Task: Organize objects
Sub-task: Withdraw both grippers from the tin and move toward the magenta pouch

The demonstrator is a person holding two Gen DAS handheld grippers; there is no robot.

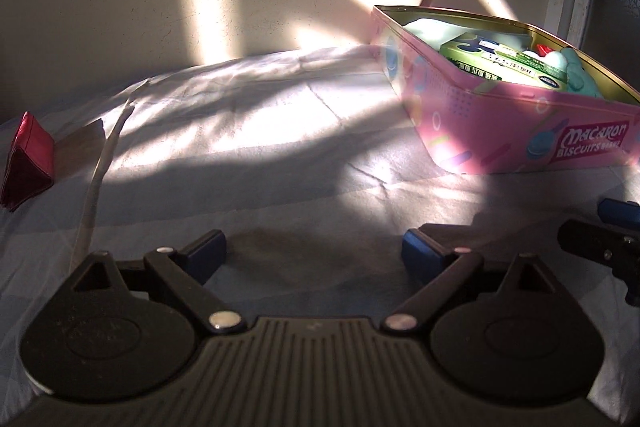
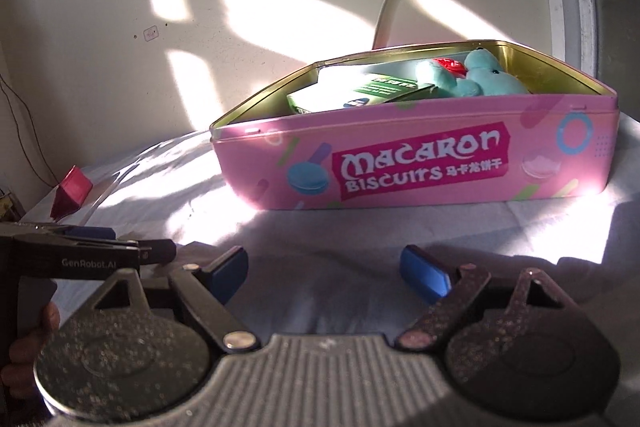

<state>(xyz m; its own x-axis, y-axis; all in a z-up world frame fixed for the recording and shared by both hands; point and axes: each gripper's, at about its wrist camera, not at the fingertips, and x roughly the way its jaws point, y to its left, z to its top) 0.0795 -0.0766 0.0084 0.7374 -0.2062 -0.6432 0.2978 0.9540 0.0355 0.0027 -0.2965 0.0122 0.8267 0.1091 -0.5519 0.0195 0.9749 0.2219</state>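
Observation:
A pink "Macaron Biscuits" tin (image 2: 416,163) stands open on the cloth-covered table, also at the right of the left wrist view as the pink tin (image 1: 500,131). Inside lie a green box (image 2: 360,91), a teal plush toy (image 2: 484,77) and something small and red (image 2: 450,65). A red triangular pouch (image 1: 28,163) sits far left, seen too as the red pouch (image 2: 72,191). My left gripper (image 1: 314,253) is open over bare cloth, nothing between its blue pads. My right gripper (image 2: 324,269) is open too, empty, short of the tin's front wall.
A white cable (image 1: 100,179) runs across the cloth at the left; another white cable (image 2: 390,7) is taped to the wall behind the tin. The left gripper (image 2: 120,247) shows at the left of the right wrist view. Sun patches and shadows cross the cloth.

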